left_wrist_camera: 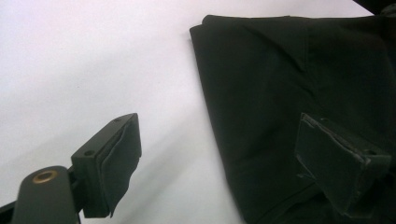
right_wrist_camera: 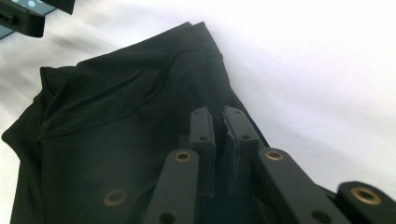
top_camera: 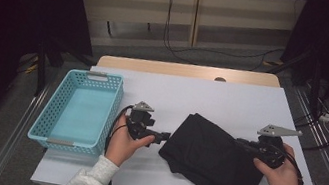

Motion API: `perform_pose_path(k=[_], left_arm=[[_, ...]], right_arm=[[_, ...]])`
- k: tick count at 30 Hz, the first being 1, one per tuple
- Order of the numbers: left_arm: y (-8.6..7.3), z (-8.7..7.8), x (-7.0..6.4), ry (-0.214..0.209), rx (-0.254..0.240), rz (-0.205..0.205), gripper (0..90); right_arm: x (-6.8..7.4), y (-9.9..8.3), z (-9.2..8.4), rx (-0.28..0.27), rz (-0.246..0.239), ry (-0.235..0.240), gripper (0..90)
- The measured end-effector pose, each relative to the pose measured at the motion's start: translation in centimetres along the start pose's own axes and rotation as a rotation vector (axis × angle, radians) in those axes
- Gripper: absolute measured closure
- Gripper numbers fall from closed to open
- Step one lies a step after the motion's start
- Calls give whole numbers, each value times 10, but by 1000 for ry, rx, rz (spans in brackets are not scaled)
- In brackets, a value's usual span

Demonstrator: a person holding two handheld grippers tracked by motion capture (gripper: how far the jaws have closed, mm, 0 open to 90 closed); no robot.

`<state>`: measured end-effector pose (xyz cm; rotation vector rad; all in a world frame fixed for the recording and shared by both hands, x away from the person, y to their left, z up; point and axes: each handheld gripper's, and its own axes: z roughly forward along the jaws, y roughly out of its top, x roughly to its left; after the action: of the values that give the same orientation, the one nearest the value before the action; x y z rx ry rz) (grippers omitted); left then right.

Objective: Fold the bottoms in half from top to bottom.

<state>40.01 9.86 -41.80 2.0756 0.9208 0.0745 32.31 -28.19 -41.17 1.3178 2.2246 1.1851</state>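
One folded black garment (top_camera: 212, 159) is lying flat on the white table (top_camera: 231, 104), right of the middle, with one light blue basket (top_camera: 79, 109) sitting well apart from it at the table's left side. The right gripper (top_camera: 242, 143) is resting over the garment's right edge with its jaws nearly pressed together, and whether they are pinching a fold I cannot tell. The left gripper (top_camera: 165, 136) is hovering at the garment's left edge with its jaws spread wide, one over bare table and one over the cloth.
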Motion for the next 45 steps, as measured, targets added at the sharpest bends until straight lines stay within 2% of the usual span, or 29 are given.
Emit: perform_pose_path(k=[24,45], left_arm=[[0,0,1,-6,4,-2,146],[-1,3,-2,-4,13,5,145]], right_arm=[[-3,-8,-11,4,14,-5,829],[-10,-23,-30,13,37,-26,827]])
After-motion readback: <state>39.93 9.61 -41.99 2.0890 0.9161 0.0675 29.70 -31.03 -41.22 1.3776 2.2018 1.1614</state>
